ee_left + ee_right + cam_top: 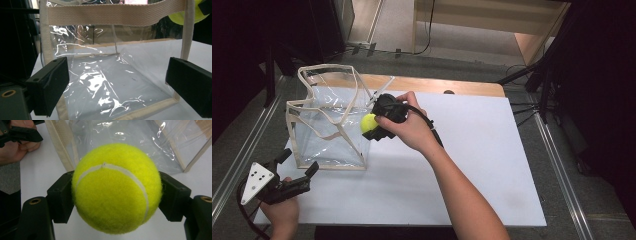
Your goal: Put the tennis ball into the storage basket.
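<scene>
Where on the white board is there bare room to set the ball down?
The white board is bare right of the right tongs holding the tennis ball, and along its near edge. Crowded at left: clear bag, left tongs.

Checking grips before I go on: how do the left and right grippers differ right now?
The right gripper is shut on the tennis ball; the left gripper stands open, holding nothing. The right is raised beside the clear bag's top edge; the left sits low at the table's near corner, aimed at the bag. Both have black jaws.
</scene>
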The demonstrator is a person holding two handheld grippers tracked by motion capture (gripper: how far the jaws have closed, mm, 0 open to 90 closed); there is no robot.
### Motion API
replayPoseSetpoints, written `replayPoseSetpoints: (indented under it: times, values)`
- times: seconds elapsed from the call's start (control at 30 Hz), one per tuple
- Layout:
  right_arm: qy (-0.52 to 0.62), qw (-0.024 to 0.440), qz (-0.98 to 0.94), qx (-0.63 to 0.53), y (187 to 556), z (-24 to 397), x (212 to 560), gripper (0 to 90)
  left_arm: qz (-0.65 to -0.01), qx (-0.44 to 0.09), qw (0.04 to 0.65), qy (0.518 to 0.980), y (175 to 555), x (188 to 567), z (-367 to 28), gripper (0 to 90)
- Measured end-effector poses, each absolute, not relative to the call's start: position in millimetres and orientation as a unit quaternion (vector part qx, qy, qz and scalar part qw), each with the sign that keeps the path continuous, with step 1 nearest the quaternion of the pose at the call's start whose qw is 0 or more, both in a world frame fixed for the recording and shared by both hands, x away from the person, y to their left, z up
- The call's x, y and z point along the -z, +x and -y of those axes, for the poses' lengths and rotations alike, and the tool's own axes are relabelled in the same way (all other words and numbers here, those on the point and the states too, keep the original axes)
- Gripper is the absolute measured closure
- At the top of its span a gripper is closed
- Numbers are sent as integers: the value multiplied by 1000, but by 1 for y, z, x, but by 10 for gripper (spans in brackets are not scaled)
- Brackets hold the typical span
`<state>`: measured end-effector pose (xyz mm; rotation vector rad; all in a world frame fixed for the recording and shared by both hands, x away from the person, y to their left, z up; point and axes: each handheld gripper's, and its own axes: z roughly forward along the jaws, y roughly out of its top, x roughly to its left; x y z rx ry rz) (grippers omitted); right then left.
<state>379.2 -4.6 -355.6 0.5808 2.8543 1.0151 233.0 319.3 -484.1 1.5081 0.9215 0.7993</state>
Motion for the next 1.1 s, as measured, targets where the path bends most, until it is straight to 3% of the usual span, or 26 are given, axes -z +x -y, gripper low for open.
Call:
replayPoseSetpoints:
  times: [1.1]
  values:
    - [165, 39, -923, -345, 388, -17, 311, 242, -393, -339, 567, 639, 233, 484, -320, 54]
